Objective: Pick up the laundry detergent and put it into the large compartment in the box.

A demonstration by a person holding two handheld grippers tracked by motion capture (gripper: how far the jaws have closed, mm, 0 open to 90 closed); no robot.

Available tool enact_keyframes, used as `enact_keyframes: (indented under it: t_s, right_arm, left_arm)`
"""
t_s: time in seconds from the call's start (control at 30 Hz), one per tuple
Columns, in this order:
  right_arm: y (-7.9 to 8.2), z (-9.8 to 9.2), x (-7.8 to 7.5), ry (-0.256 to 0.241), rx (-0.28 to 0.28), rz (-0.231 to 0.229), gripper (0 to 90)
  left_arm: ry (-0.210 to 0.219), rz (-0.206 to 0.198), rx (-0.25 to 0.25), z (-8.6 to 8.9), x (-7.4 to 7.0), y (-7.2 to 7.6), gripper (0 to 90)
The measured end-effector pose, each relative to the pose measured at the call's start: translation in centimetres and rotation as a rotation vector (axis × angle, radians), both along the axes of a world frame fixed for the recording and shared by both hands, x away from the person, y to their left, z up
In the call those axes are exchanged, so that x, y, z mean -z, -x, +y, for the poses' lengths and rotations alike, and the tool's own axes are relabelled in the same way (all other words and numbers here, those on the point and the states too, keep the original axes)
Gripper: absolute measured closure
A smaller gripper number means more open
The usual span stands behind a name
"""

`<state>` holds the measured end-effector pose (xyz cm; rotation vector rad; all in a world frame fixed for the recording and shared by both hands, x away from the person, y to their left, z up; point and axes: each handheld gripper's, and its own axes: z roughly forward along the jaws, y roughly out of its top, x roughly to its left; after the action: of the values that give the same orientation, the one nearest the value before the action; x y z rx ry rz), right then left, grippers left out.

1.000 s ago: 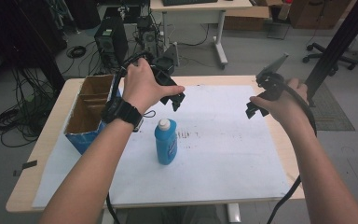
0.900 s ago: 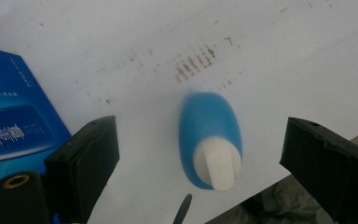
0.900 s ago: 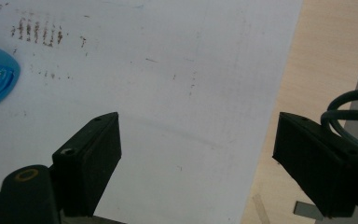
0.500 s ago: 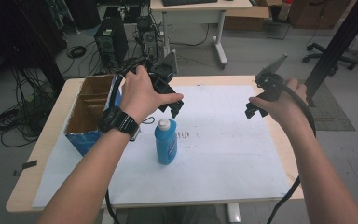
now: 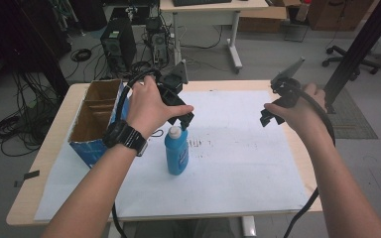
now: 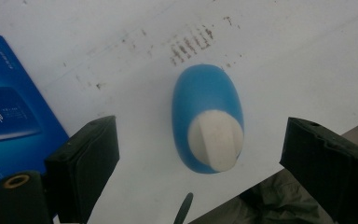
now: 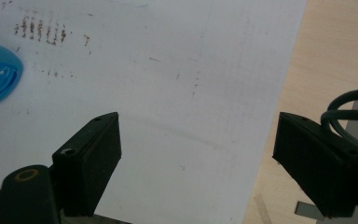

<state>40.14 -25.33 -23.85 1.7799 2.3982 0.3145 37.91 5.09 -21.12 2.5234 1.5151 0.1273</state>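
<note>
Positioning our left gripper (image 6: 200, 154) above the blue bottle (image 5: 177, 151), jaws spread wide.

We have not gripped yet: closing and lifting remain. The bottle stands upright on the white paper sheet (image 5: 238, 163), at 3 o'clock of the cardboard box (image 5: 92, 116); smooth oval plastic body, white cap (image 6: 214, 139). Our right gripper (image 7: 198, 163) hovers wide open, empty, at 3 o'clock.
</note>
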Motion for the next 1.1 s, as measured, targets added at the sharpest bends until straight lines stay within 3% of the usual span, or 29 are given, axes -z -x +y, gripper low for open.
enact_keyframes:
  t_s: [0.73,1.1]
  right_arm:
    - [0.1,0.0,0.3,0.000,0.000,0.004,15.0]
    - [0.0,0.2,0.6,0.001,-0.003,0.010,15.0]
  left_arm:
    - [-0.010,0.009,-0.009,0.0,1.0,0.1,11.5]
    - [-0.026,0.029,-0.008,-0.3,2.3,0.0,11.4]
